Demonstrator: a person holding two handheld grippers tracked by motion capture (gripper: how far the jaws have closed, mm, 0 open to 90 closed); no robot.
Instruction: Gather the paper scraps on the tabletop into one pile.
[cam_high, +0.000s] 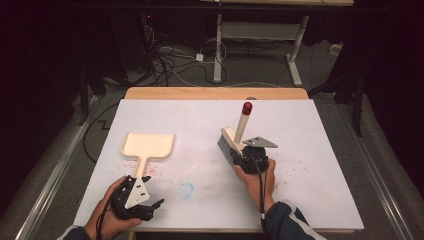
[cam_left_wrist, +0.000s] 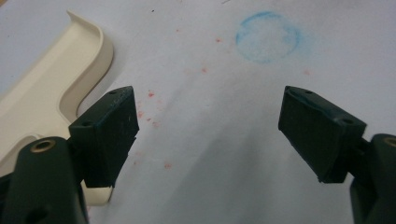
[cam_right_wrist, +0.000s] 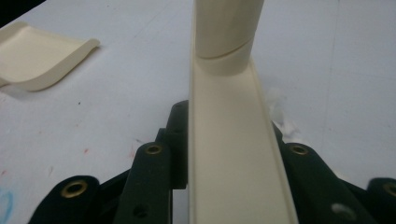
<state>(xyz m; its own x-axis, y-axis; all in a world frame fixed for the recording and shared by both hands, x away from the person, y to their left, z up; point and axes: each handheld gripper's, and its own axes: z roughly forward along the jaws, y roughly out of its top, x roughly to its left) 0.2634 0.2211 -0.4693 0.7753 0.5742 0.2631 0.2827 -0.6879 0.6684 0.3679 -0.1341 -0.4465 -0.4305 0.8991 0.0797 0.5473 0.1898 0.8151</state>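
Presently, sweeping setup: the right gripper (cam_high: 239, 159) is clenched on the brush (cam_high: 235, 137) by its cream head, bristles toward the tabletop (cam_high: 310, 150), red-tipped handle slanting up. The left gripper (cam_high: 150, 196) rests released, jaws wide, just beside the dustpan (cam_high: 148, 146) handle; the pan lies flat, left of the brush. Likely next: the left grasps that handle, while the brush comes down to the red specks (cam_left_wrist: 151, 94). Count: one brush, one dustpan, one blue ring stain (cam_high: 187, 190).
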